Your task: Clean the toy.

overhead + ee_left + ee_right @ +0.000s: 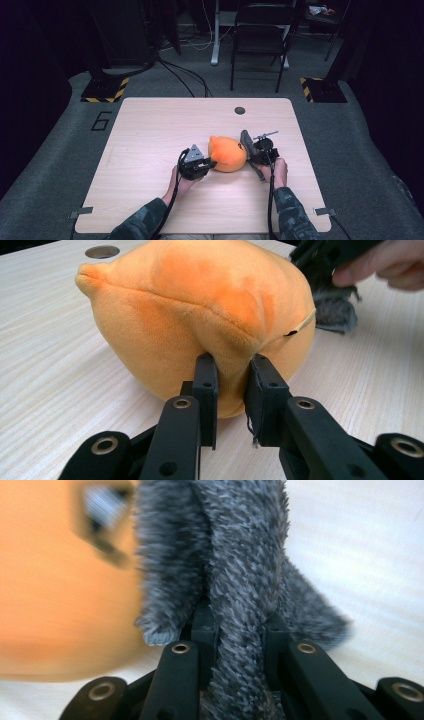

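Note:
An orange plush toy (pixel 227 154) lies near the middle of the light wooden table (pixel 150 130). My left gripper (pixel 207 164) sits at its left side, shut on a fold of the orange plush toy (pixel 200 315); the jaws pinch the fabric in the left gripper view (pixel 231 390). A grey furry piece (pixel 246 140) hangs off the toy's right side. My right gripper (pixel 256 150) is shut on that grey furry piece (pixel 240 580), with the fur squeezed between the jaws (pixel 239 630). The orange toy (pixel 60 590) fills the left of that view, blurred.
A round cable hole (pixel 240 110) sits near the table's far edge. Beyond the table stand a folding chair (pixel 260 35) and two stand bases with yellow-black tape (pixel 105 89). The person's hand (pixel 385 265) holds the other gripper at the upper right of the left gripper view.

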The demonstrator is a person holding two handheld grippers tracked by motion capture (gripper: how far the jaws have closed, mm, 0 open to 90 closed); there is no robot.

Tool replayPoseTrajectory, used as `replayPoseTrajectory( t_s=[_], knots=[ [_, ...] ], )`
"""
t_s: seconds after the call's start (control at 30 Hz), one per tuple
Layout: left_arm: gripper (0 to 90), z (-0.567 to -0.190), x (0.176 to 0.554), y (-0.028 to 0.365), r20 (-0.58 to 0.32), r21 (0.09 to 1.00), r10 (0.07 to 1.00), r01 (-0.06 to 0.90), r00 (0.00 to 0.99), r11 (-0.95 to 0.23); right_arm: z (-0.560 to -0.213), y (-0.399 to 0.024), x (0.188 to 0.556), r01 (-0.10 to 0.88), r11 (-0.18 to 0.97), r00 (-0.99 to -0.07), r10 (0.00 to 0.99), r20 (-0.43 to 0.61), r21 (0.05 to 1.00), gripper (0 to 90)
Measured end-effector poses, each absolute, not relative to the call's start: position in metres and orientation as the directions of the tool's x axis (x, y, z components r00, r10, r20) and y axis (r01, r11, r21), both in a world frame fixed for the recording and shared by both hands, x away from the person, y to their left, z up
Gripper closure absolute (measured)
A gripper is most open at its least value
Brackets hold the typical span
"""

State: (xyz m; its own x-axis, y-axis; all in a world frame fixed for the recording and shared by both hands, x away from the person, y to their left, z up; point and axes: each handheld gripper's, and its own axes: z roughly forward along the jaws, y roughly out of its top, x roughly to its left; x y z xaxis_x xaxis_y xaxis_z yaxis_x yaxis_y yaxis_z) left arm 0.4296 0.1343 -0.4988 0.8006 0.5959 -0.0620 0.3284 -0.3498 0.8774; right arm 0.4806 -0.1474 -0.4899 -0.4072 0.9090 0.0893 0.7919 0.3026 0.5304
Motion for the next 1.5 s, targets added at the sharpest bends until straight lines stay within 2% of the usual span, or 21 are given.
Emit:
replayPoseTrajectory(
  t_s=[0.17,0.3,0.4,0.47,0.57,0.63,0.73,0.8,0.93,1.0,1.1,1.2,1.3,1.5],
  knots=[
    [76.4,-0.500,0.430,0.136,-0.076,0.879,0.598,0.337,0.798,-0.337,-0.483,-0.146,0.480,0.777,0.329,-0.412,0.910,0.039,0.537,74.9],
    [76.3,-0.499,0.430,0.136,-0.074,0.880,0.600,0.335,0.797,-0.337,-0.454,-0.153,0.472,0.723,0.278,-0.393,0.918,0.045,0.632,75.1],
    [76.2,-0.499,0.430,0.134,-0.063,0.885,0.605,0.325,0.794,-0.334,-0.424,-0.147,0.459,0.646,0.279,-0.435,0.900,0.041,0.711,75.1],
    [76.1,-0.500,0.430,0.133,-0.057,0.888,0.607,0.318,0.792,-0.332,-0.412,-0.136,0.453,0.603,0.304,-0.496,0.867,0.048,0.737,75.1],
    [74.6,-0.501,0.429,0.133,-0.050,0.889,0.609,0.314,0.791,-0.334,-0.424,-0.110,0.454,0.611,0.397,-0.561,0.828,0.021,0.685,75.1],
    [68.0,-0.502,0.429,0.133,-0.037,0.888,0.615,0.308,0.788,-0.342,-0.438,-0.100,0.458,0.620,0.417,-0.553,0.833,-0.006,0.665,75.3],
    [50.7,-0.502,0.427,0.135,0.013,0.873,0.631,0.299,0.776,-0.386,-0.441,-0.100,0.463,0.624,0.411,-0.551,0.834,0.001,0.665,75.3],
    [42.4,-0.503,0.426,0.132,0.034,0.869,0.638,0.293,0.769,-0.400,-0.441,-0.102,0.462,0.630,0.407,-0.553,0.833,0.014,0.662,75.3],
    [35.8,-0.506,0.425,0.126,0.048,0.874,0.641,0.279,0.766,-0.398,-0.443,-0.106,0.462,0.632,0.394,-0.548,0.836,0.024,0.667,75.3],
    [34.5,-0.508,0.425,0.121,0.084,0.872,0.640,0.255,0.764,-0.418,-0.445,-0.108,0.463,0.634,0.383,-0.546,0.837,0.038,0.672,75.4],
    [39.6,-0.511,0.425,0.118,0.083,0.875,0.653,0.258,0.753,-0.409,-0.446,-0.106,0.463,0.639,0.368,-0.535,0.843,0.047,0.676,75.3],
    [54.9,-0.513,0.424,0.113,0.090,0.876,0.668,0.260,0.739,-0.405,-0.446,-0.104,0.461,0.623,0.381,-0.540,0.841,0.024,0.683,75.3],
    [65.8,-0.511,0.425,0.112,0.087,0.879,0.669,0.259,0.738,-0.400,-0.445,-0.107,0.461,0.625,0.374,-0.539,0.842,0.032,0.685,75.2],
    [74.9,-0.502,0.427,0.117,0.024,0.885,0.657,0.290,0.753,-0.365,-0.432,-0.115,0.460,0.617,0.329,-0.523,0.850,0.060,0.715,75.2]
  ],
)
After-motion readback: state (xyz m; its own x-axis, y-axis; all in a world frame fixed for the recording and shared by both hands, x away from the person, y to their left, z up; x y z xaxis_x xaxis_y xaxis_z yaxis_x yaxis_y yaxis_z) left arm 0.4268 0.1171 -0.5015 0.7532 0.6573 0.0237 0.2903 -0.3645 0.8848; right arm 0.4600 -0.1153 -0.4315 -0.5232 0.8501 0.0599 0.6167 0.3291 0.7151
